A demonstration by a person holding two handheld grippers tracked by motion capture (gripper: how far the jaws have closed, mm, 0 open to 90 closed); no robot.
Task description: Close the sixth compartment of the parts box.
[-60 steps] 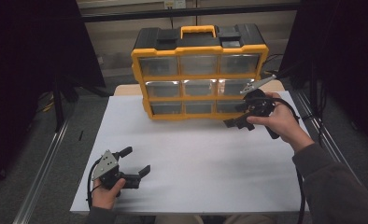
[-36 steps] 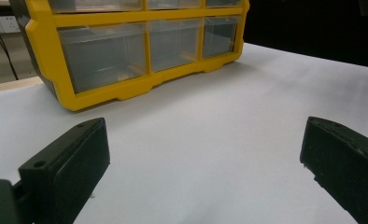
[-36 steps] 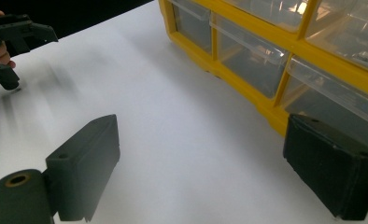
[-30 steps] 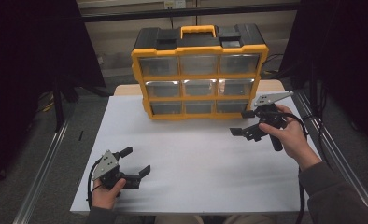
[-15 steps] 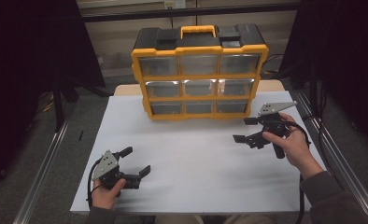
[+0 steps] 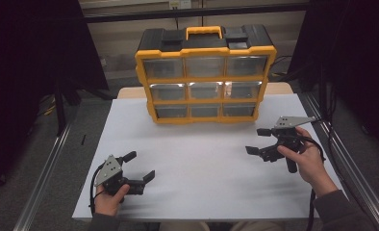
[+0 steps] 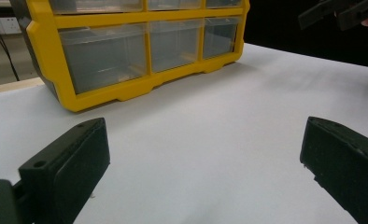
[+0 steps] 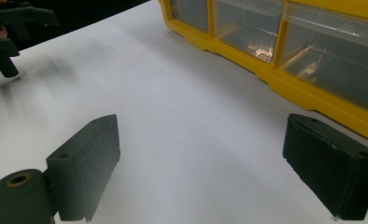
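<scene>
Jaws apart, both grippers; yellow drawer organizer (image 6: pixel 205 77): no readable labels.

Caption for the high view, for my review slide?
Two open hand-held grippers, left gripper and right gripper, over white table before yellow drawer organizer.

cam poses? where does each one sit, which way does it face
High view: above the person's side, looking forward and down at the white table; forearms, left gripper, right gripper.
Left gripper view: low, facing the yellow drawer organizer; own open jaws.
Right gripper view: low, facing it too; own open jaws.
Shared: organizer, table.
</scene>
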